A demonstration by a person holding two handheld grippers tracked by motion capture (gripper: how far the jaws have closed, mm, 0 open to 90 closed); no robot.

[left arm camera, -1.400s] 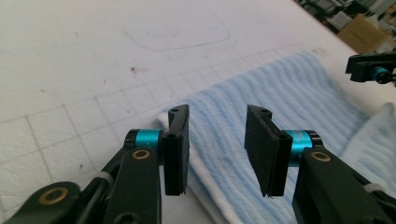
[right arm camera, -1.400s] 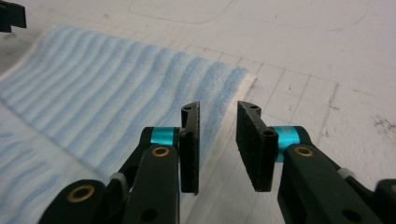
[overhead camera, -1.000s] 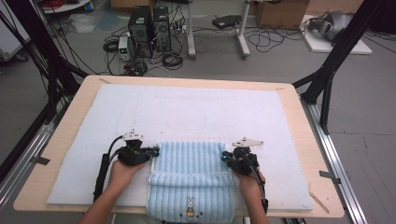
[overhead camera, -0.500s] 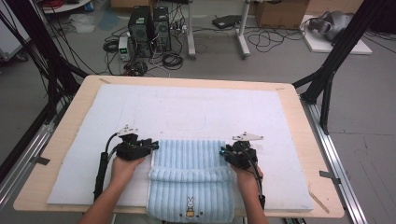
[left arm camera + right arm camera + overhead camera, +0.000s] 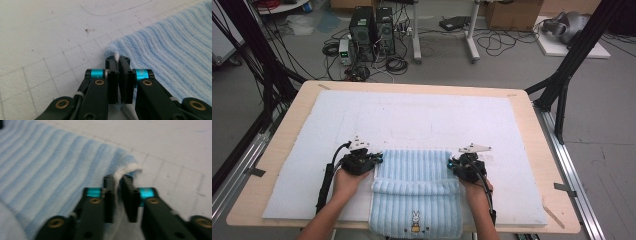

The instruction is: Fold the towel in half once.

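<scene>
Between the two hand-held grippers, a light blue towel [image 5: 416, 186] lies spread on the white-padded surface [image 5: 312, 135]. Left hand-held gripper [image 5: 373, 159] pinches the towel's far-left corner, jaws nearly closed on it; right hand-held gripper [image 5: 453, 163] clamps the far-right corner likewise.
</scene>
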